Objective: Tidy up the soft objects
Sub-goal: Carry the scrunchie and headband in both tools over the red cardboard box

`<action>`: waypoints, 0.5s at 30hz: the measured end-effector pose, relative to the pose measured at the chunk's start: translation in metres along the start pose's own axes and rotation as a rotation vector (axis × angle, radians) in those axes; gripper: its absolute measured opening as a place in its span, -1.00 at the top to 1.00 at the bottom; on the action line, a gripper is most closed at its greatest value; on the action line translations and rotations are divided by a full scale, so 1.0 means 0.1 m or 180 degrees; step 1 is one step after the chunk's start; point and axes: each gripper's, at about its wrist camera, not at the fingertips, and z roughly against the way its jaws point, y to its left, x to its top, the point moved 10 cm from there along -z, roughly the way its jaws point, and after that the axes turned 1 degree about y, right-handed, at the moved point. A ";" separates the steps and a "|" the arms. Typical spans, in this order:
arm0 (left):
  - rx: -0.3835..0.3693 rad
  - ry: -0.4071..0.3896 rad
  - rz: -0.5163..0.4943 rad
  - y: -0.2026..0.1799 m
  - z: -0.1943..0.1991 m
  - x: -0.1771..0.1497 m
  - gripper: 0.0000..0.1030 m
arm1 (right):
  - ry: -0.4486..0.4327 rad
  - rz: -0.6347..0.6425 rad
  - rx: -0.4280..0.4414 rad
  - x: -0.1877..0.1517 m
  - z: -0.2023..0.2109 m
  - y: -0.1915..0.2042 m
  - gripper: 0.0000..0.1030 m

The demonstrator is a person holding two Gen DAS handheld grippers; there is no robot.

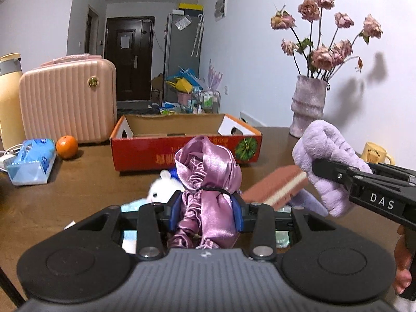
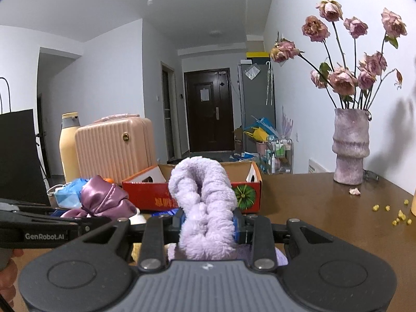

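Observation:
My left gripper (image 1: 206, 208) is shut on a shiny pink satin cloth (image 1: 208, 171) and holds it above the brown table, just in front of the red cardboard box (image 1: 182, 153). My right gripper (image 2: 209, 223) is shut on a fluffy lavender cloth (image 2: 205, 202), also held up in front of the box (image 2: 150, 192). In the left wrist view the right gripper (image 1: 314, 167) with the lavender cloth (image 1: 327, 156) hangs to the right. In the right wrist view the satin cloth (image 2: 104, 197) shows at the left. A white plush toy (image 1: 162, 187) and a pink sponge (image 1: 275, 184) lie below.
A pink suitcase (image 1: 69, 98), a yellow bottle (image 1: 7, 104), an orange (image 1: 66, 147) and a blue tissue pack (image 1: 32, 161) sit at the left. A vase of dried roses (image 2: 351, 145) stands at the right by the wall, with a yellow mug (image 1: 377, 153) and crumbs (image 2: 397, 215) nearby.

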 end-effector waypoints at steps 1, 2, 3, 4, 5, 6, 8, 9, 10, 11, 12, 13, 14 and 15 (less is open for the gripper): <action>0.0001 -0.0015 0.0007 0.01 0.00 0.03 0.23 | -0.0005 0.0006 0.0003 0.03 -0.02 0.01 0.41; 0.0000 -0.0032 0.0016 0.02 -0.01 0.06 0.23 | -0.0005 0.0014 0.0008 0.05 -0.04 0.02 0.41; -0.0005 -0.0052 0.0028 0.03 -0.02 0.09 0.23 | -0.0007 0.0018 0.0013 0.07 -0.07 0.04 0.41; -0.0012 -0.0069 0.0041 0.04 -0.02 0.12 0.23 | -0.0011 0.0020 0.0018 0.09 -0.09 0.04 0.41; -0.0013 -0.0083 0.0055 0.05 -0.03 0.15 0.23 | -0.0018 0.0026 0.0019 0.12 -0.12 0.05 0.41; -0.0011 -0.0098 0.0069 0.06 -0.04 0.18 0.23 | -0.0029 0.0032 0.0018 0.15 -0.14 0.07 0.41; -0.0002 -0.0121 0.0088 0.08 -0.06 0.24 0.23 | -0.0050 0.0041 0.0016 0.22 -0.20 0.09 0.41; 0.0007 -0.0132 0.0101 0.09 -0.08 0.28 0.23 | -0.0057 0.0041 0.0017 0.25 -0.23 0.09 0.41; 0.0010 -0.0140 0.0111 0.10 -0.09 0.31 0.23 | -0.0061 0.0042 0.0018 0.28 -0.26 0.10 0.41; 0.0013 -0.0149 0.0123 0.12 -0.11 0.34 0.23 | -0.0064 0.0046 0.0019 0.30 -0.29 0.11 0.41; 0.0022 -0.0161 0.0136 0.13 -0.12 0.38 0.23 | -0.0067 0.0051 0.0017 0.33 -0.32 0.12 0.41; 0.0026 -0.0173 0.0143 0.14 -0.14 0.41 0.23 | -0.0068 0.0056 0.0013 0.35 -0.35 0.13 0.41; 0.0033 -0.0192 0.0151 0.16 -0.15 0.45 0.23 | -0.0067 0.0059 0.0005 0.36 -0.39 0.14 0.41; 0.0040 -0.0204 0.0156 0.16 -0.17 0.49 0.23 | -0.0061 0.0060 -0.0002 0.38 -0.42 0.15 0.41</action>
